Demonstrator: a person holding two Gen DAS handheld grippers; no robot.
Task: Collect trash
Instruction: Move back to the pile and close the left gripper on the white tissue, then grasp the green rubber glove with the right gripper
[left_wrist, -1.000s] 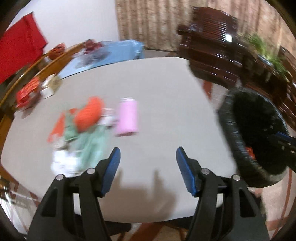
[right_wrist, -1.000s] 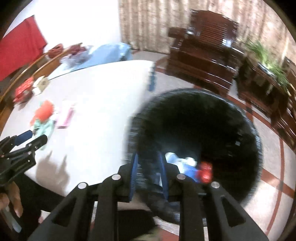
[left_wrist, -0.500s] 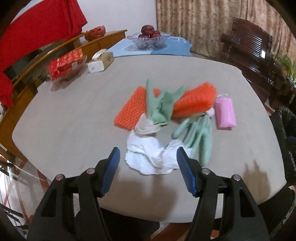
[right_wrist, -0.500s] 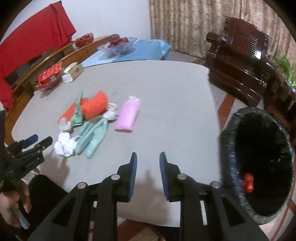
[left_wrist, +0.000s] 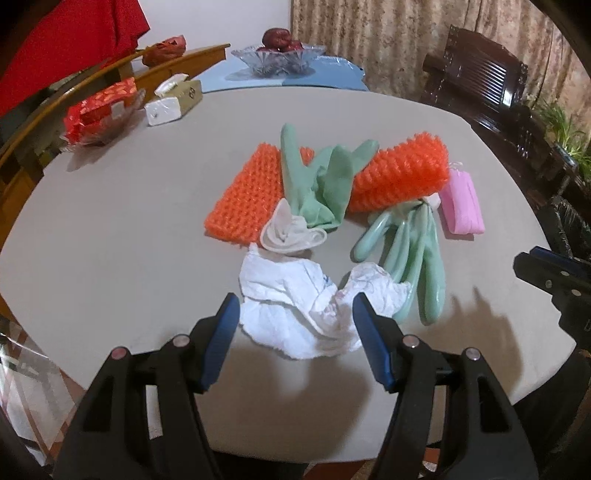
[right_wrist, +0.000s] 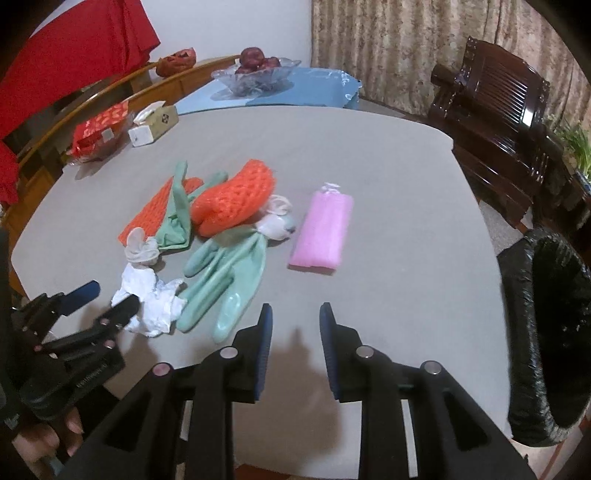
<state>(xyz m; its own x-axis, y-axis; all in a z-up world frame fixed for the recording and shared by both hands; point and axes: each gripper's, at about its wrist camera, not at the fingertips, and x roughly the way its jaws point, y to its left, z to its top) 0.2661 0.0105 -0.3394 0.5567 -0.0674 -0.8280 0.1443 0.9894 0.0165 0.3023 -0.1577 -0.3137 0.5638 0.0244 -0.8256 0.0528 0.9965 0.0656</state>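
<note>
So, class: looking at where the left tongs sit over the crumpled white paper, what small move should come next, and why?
Probably lower the left tongs a little and close on the crumpled white paper. Its jaws stand open on either side of the paper, nothing is gripped yet, and that piece lies nearest. The right tongs are empty over bare table, with the black-lined bin beside them.

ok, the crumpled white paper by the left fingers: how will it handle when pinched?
The crumpled white paper looks thin and creased, so it will probably crush flat rather than resist. It is likely very light, so a nudge may slide it across the table. One fold lies against the green glove, which might get dragged.
</note>
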